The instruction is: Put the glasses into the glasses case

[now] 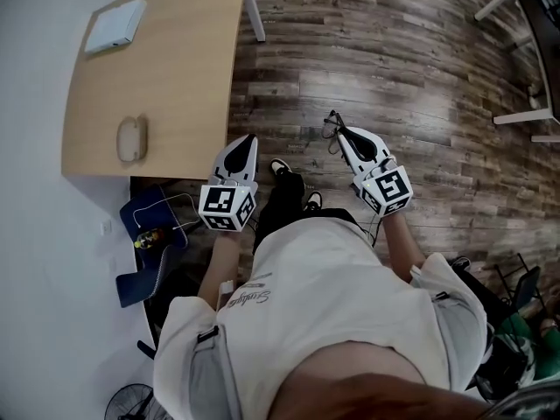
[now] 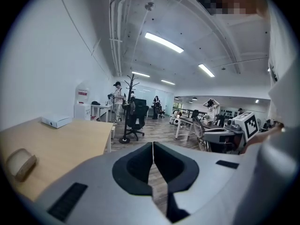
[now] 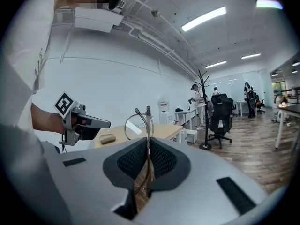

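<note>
The person stands by the table with a gripper in each hand. The right gripper is clamped on the glasses. It pinches the thin frame, and a round lens ring sticks up past the jaw tips. The left gripper has its jaws pressed together with nothing in them.

The case lies on the table near the front edge. Seen from above, it is at about ten o'clock from the left gripper and nine o'clock from the right gripper, well apart from both. It looks closed to me. A white box sits far back on the table, at about eleven o'clock.

I think this is the carrying step. The glasses are picked up but are not near the case yet. Next they need to go over to the table. The left gripper will likely have to open the case and hold it still. The thin frame could slip or twist in the pinch, so a slow, steady move seems best.
</note>
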